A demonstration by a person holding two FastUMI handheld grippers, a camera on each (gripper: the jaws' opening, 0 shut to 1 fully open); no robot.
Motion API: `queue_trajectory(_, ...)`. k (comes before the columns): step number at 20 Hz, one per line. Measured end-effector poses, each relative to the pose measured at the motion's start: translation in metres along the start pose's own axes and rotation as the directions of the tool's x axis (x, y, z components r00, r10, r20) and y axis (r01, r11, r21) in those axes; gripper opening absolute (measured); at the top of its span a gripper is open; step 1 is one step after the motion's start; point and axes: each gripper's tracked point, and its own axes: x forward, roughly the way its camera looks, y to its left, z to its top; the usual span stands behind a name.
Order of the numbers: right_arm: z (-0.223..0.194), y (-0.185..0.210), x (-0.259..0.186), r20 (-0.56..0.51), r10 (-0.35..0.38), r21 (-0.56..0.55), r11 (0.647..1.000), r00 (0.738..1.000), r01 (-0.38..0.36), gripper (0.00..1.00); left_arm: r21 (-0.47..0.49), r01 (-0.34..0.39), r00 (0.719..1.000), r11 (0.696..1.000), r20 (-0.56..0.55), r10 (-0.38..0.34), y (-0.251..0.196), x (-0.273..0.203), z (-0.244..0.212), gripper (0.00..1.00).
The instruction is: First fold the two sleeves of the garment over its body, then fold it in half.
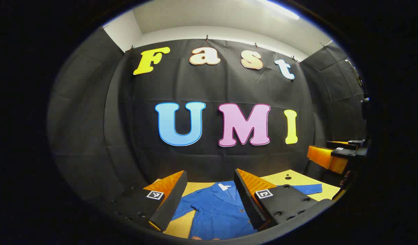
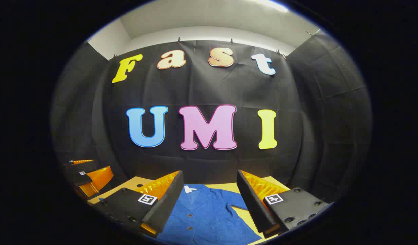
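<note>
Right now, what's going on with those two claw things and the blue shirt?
Left gripper open, above shirt. Right gripper open, also clear. Blue shirt flat on yellow table, sleeves not yet folded. Nothing in the way.

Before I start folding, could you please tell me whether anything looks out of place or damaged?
Nothing stands out. The blue shirt lies flat and face up on the yellow table, buttoned, sleeves spread, none folded yet. Both the left gripper and the right gripper hover above it with jaws open and empty.
</note>
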Motion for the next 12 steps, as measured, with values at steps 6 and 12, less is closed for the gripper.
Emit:
queue_trajectory(6, -0.003, -0.002, 0.003, -0.003, -0.002, 0.002, 1.000, 1.000, 0.002, 0.99, -0.020, -0.015, 1.000, 1.000, -0.025, 0.014, 0.005, -0.002, -0.008, 0.80)
queue_trajectory(12, -0.002, 0.012, 0.013, 0.002, 0.038, -0.027, 0.999, 0.999, -0.038, 0.99, -0.032, -0.045, 0.998, 0.998, -0.042, 0.044, 0.009, -0.006, -0.019, 0.80)
